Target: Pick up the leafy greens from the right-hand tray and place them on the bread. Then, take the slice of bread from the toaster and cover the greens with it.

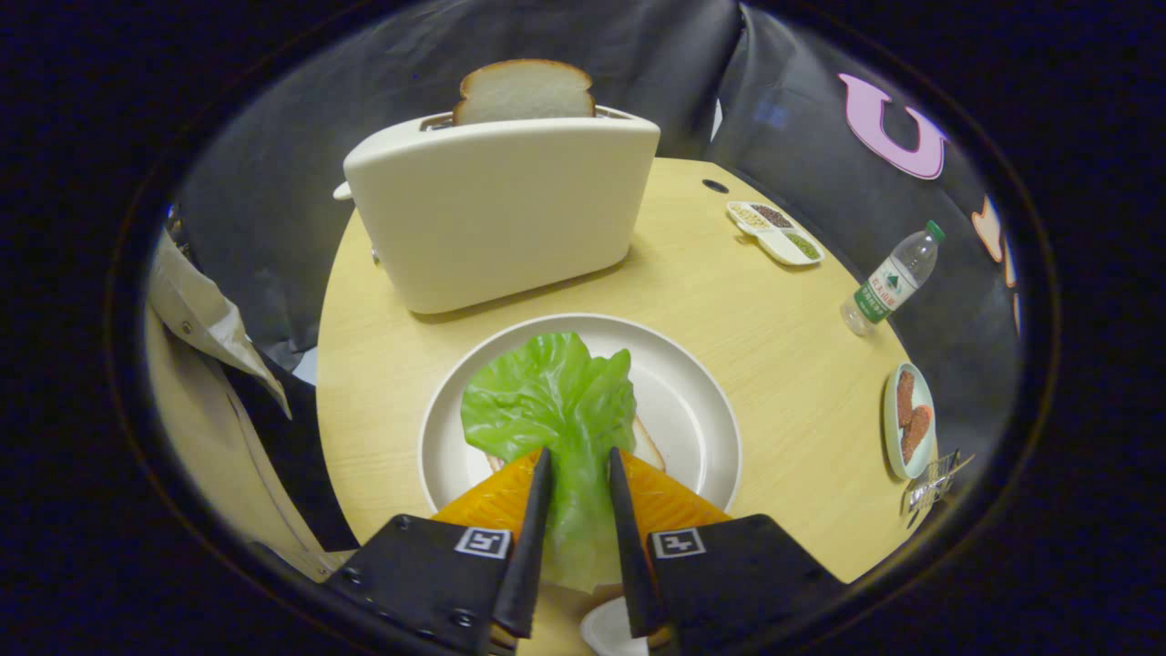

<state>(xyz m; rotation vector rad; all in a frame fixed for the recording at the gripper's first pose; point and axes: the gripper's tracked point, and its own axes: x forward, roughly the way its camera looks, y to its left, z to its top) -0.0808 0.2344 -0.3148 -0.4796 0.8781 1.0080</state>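
Gripper (579,456) low in the frame, both fingers pressed onto the greens (551,405), clamped on the leaf's lower stem; the leaf fans out ahead of the fingertips, over the plate (692,410) at centre; under the leaf, a pale corner of bread (649,448) peeks out just right of the fingers; whether leaf and bread are touching, I cannot tell. Beyond the plate, upper centre, the toaster (501,214) stands on the table (774,319), a slice (524,91) poking upright from its slot. Upper right, a small divided dish (776,232) with grains in its compartments; right of that, a bottle (893,278) at the table's rim. Lower right, a tray (888,419) at the table's edge, holding brown patties (911,419). Far left, a beige sleeve (196,392) beside the table.
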